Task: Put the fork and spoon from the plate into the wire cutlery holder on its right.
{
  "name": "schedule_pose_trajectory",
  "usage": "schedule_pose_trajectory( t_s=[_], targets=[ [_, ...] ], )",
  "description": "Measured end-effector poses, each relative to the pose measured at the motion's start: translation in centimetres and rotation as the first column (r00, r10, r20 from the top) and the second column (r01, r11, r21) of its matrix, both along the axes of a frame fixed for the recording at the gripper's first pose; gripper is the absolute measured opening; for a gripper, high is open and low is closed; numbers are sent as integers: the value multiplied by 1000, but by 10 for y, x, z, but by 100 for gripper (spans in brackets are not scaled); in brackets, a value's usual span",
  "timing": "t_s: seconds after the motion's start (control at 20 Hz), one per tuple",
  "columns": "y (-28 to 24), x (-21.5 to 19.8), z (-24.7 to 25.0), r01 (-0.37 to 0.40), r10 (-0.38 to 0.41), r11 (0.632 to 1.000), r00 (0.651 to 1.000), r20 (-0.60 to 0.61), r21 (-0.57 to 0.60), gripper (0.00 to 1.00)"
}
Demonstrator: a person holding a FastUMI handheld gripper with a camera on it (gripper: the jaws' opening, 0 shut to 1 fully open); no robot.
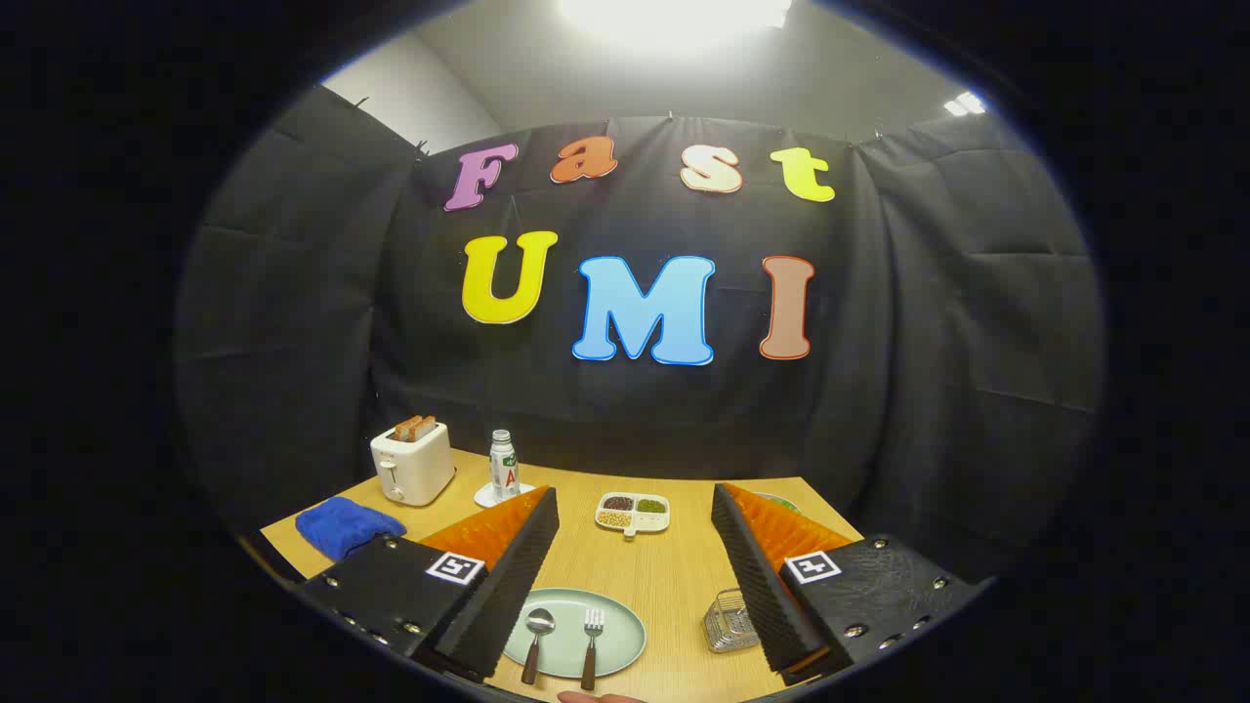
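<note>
A pale green plate (615, 625) lies on the wooden table between and below my fingers. On it rest a spoon (536, 640) at the left and a fork (591, 642) at the right, both with brown handles pointing toward me. The wire cutlery holder (729, 622) stands on the table just right of the plate, partly behind my right finger (771, 576). My gripper (635, 503) is open and held high above the table, with nothing between its fingers.
Beyond the fingers sit a small divided dish of beans (633, 513), a bottle on a coaster (503, 466), a white toaster with bread (412, 462) and a blue cloth (344, 524). A fingertip of a person (598, 697) shows at the table's near edge.
</note>
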State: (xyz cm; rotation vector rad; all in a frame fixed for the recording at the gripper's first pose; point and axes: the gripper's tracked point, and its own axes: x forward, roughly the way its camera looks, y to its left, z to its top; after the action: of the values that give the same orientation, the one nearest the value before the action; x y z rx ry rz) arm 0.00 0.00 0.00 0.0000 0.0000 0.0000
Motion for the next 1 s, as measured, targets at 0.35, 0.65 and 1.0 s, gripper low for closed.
schedule_pose_trajectory(
  t_s=[0.35, 0.65, 1.0],
  targets=[
    [-3, 2, 0, 9, -10, 1000, 1000, 0, 9, 96],
    [-8, -2, -7, 18, -18, 1000, 1000, -17, 4, 96],
    [-2, -1, -25, 6, -6, 1000, 998, -57, -13, 96]
  ],
)
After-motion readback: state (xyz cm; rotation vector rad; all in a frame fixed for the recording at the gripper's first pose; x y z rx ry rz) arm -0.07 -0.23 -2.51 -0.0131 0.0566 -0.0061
